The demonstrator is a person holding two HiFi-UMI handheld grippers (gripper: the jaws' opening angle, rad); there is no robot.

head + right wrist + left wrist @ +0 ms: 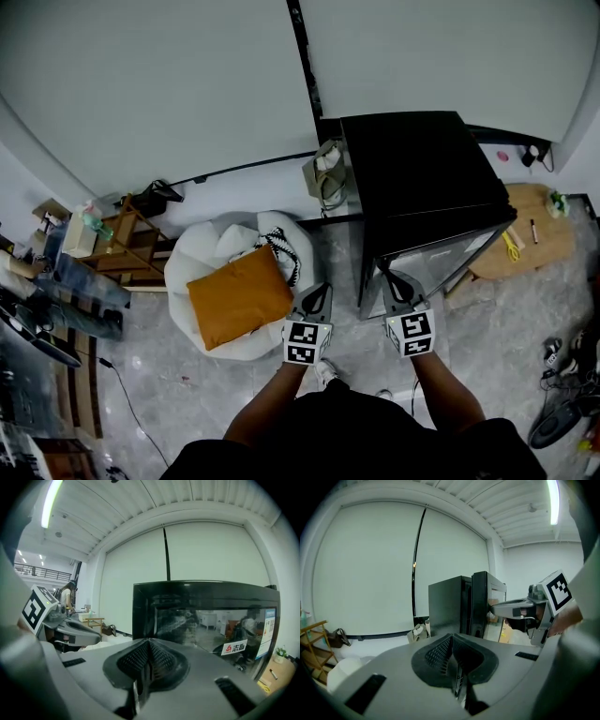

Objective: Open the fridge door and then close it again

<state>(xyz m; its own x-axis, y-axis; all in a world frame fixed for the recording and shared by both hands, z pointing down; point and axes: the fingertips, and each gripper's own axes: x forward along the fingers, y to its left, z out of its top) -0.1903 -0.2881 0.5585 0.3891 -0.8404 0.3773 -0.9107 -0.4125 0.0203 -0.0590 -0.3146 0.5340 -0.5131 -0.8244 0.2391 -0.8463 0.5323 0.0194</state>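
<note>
A black fridge (422, 178) stands against the white wall, its glass door (427, 255) facing me and looking closed. My right gripper (397, 284) hovers just before the door's left part with its jaws shut and nothing in them. In the right gripper view the glass door (211, 620) fills the space ahead of the shut right gripper (147, 653). My left gripper (317, 298) is also shut and empty, left of the fridge's corner. The left gripper view has the left gripper (453, 646) in front, with the fridge (450, 604) beyond it and the right gripper (511, 609) to the right.
A white beanbag (202, 258) with an orange cushion (239, 295) lies left of the grippers. A bag (326, 173) leans by the fridge's left side. A wooden rack (131, 239) stands far left, and a round wooden table (534, 234) sits right of the fridge.
</note>
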